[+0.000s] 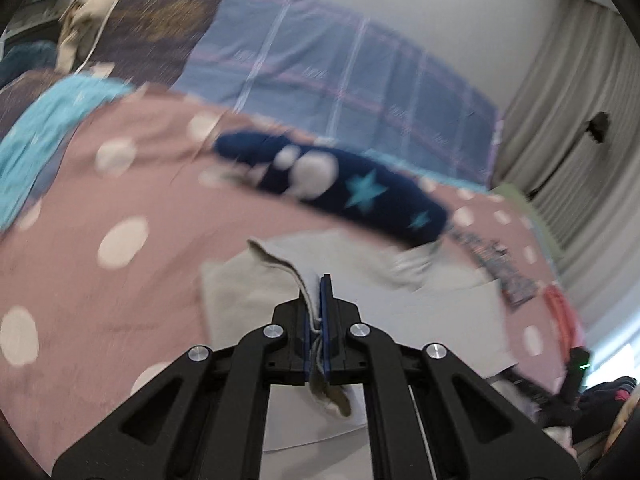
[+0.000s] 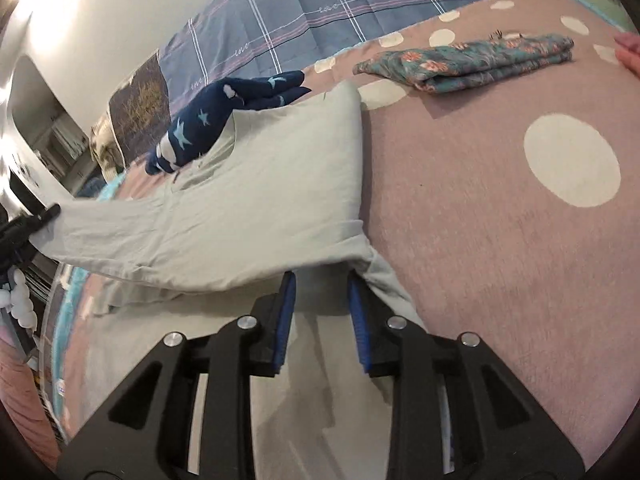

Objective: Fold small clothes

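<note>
A pale grey garment [image 2: 256,200] lies spread on a pink bedspread with white dots [image 2: 500,264]. My left gripper [image 1: 318,292] is shut on one edge of the grey garment [image 1: 360,304] and holds it lifted; that gripper shows at the far left of the right wrist view [image 2: 36,220], with the cloth stretched to it. My right gripper [image 2: 320,292] is open, its blue pads [image 2: 286,320] either side of the garment's near edge, holding nothing. A navy garment with light blue stars [image 2: 224,116] lies at the grey one's far end, and also shows in the left wrist view [image 1: 340,188].
A folded teal floral cloth [image 2: 472,64] lies on the far right of the bed. A blue plaid cover [image 2: 320,12] runs along the wall. A turquoise cloth [image 1: 40,132] lies at the left. Grey curtains [image 1: 580,120] hang on the right.
</note>
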The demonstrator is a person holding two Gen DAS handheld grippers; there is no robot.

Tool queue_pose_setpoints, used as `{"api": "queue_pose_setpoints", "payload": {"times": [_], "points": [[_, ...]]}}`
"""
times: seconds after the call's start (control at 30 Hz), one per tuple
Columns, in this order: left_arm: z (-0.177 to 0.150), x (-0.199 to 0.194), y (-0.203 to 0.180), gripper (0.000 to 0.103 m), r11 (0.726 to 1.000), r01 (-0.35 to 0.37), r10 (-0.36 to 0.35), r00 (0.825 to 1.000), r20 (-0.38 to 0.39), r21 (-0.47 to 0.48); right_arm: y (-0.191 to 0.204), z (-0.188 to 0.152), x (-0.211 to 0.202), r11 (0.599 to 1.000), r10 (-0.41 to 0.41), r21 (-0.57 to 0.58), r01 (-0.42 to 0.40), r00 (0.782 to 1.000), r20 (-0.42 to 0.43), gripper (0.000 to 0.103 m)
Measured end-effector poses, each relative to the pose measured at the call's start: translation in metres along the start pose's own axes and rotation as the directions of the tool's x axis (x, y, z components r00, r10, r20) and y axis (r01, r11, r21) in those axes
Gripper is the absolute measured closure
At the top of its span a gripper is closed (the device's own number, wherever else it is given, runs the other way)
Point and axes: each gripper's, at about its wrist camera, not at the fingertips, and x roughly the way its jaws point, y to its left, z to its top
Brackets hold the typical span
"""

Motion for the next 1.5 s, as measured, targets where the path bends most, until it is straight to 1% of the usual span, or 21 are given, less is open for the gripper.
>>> {"api": "queue_pose_setpoints", "payload": {"times": [0.13,0.27,0.37,0.43,0.5,0.57,0.67,0.73,0.77,0.83,0.9,0.93,0.97,1.0,1.03,1.13,1.17,1.23,1.3,1.43,1.5], "points": [[-0.016,0.022,0.03,0.097,0.999,-0.027,0.026,0.999,-0.044,-0.037,0.007,-0.003,-0.001,0.999,-0.016,-0.041,0.017,1.0,0.005,0.066],[-0.033,0.037,0.046,0.079,0.992,-0.119,0.116,0.99,-0.082,-0.031,0.004,-0.001,-0.003,1.0,-0.003,-0.016,0.003,1.0,0.012,0.066],[-0.042,0.033,0.054,0.067,0.992,-0.117,0.114,0.99,-0.076,-0.036,-0.009,-0.001,-0.01,0.998,0.001,0.061,-0.004,0.998,0.061,0.081],[-0.048,0.031,0.053,0.063,0.994,-0.111,0.109,0.991,-0.077,-0.02,-0.029,-0.004,-0.014,0.984,0.031,0.172,-0.046,0.996,0.086,0.099],[-0.054,0.033,0.05,0.062,0.994,-0.111,0.111,0.99,-0.087,0.007,-0.051,-0.007,-0.01,0.948,0.097,0.298,-0.116,0.992,0.075,0.103],[-0.06,0.038,0.044,0.06,0.99,-0.132,0.137,0.985,-0.105,0.051,-0.056,-0.007,-0.01,0.934,0.121,0.329,-0.139,0.99,0.075,0.103],[-0.064,0.04,0.033,0.057,0.981,-0.168,0.177,0.979,-0.095,0.102,-0.041,-0.006,-0.016,0.964,0.059,0.254,-0.077,0.995,0.078,0.1],[-0.063,0.039,0.026,0.054,0.978,-0.173,0.183,0.98,-0.083,0.115,-0.017,-0.003,-0.014,0.993,-0.001,0.122,-0.006,0.999,0.052,0.081],[-0.063,0.038,0.023,0.053,0.976,-0.179,0.189,0.979,-0.074,0.124,-0.005,-0.002,-0.012,0.998,-0.014,0.058,0.011,0.999,0.039,0.078],[-0.061,0.034,0.015,0.052,0.972,-0.19,0.198,0.979,-0.052,0.141,0.023,0.001,-0.003,0.996,-0.045,-0.076,0.045,0.999,0.01,0.077],[-0.062,0.027,0.01,0.052,0.973,-0.185,0.191,0.981,-0.032,0.138,0.034,0.004,0.003,0.991,-0.059,-0.116,0.059,0.998,0.011,0.077],[-0.062,0.024,0.009,0.052,0.974,-0.184,0.189,0.982,-0.025,0.132,0.035,0.009,0.007,0.991,-0.072,-0.11,0.074,0.997,0.027,0.083],[-0.063,0.019,0.01,0.05,0.974,-0.187,0.191,0.982,-0.016,0.125,0.031,0.014,0.007,0.992,-0.096,-0.073,0.1,0.994,0.056,0.088],[-0.065,0.016,0.011,0.048,0.974,-0.191,0.193,0.981,-0.01,0.12,0.023,0.016,0.004,0.992,-0.12,-0.026,0.123,0.989,0.085,0.1],[-0.068,0.011,0.014,0.048,0.975,-0.194,0.195,0.981,-0.003,0.113,0.007,0.018,-0.004,0.99,-0.128,0.069,0.12,0.985,0.12,0.103],[-0.079,0.009,0.024,0.048,0.97,-0.213,0.216,0.976,-0.016,0.116,-0.039,0.013,-0.01,0.96,-0.096,0.273,0.06,0.988,0.12,0.103],[-0.082,0.01,0.027,0.048,0.969,-0.22,0.224,0.974,-0.029,0.116,-0.05,0.011,-0.006,0.953,-0.048,0.303,0.016,0.994,0.099,0.103],[-0.086,0.014,0.036,0.048,0.968,-0.232,0.238,0.97,-0.058,0.093,-0.052,0.01,-0.007,0.957,-0.025,0.292,-0.005,0.995,0.097,0.103],[-0.085,0.012,0.04,0.048,0.97,-0.231,0.235,0.971,-0.051,0.07,-0.039,0.012,-0.009,0.978,-0.046,0.205,0.027,0.995,0.089,0.097],[-0.083,0.006,0.035,0.048,0.97,-0.229,0.232,0.972,-0.03,0.085,-0.016,0.008,-0.015,0.996,-0.032,0.086,0.028,0.998,0.051,0.069],[-0.079,0.006,0.027,0.048,0.969,-0.224,0.227,0.974,-0.019,0.101,-0.007,0.005,-0.024,0.999,-0.034,0.03,0.033,0.999,0.03,0.066]]}}
